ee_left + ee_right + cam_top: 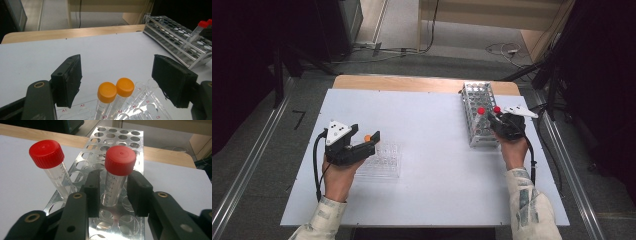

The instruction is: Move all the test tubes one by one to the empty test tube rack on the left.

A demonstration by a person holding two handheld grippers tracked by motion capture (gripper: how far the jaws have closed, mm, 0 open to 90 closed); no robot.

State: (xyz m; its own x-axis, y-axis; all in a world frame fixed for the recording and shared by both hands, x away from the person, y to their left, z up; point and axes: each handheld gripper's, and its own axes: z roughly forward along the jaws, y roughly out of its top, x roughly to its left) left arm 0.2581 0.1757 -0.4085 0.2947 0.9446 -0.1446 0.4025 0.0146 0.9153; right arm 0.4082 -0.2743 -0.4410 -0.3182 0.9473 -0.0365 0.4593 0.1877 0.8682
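Bracketing a red-capped tube point(117, 173) in the metal rack point(478, 114) at the surface's point(432, 120) three o'clock, the right hand-held gripper point(113, 192) has not quite clamped it; graduation "14" shows. The left hand-held gripper point(117, 77) gapes empty over orange-capped tubes point(115, 96) at eight o'clock, wells labelled A1, A2.

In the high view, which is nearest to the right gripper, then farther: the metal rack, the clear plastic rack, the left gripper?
1. Metal rack, directly at the right gripper, right side of the table.
2. Clear plastic rack, left of centre.
3. Left gripper, just above the clear rack; nearly as far.
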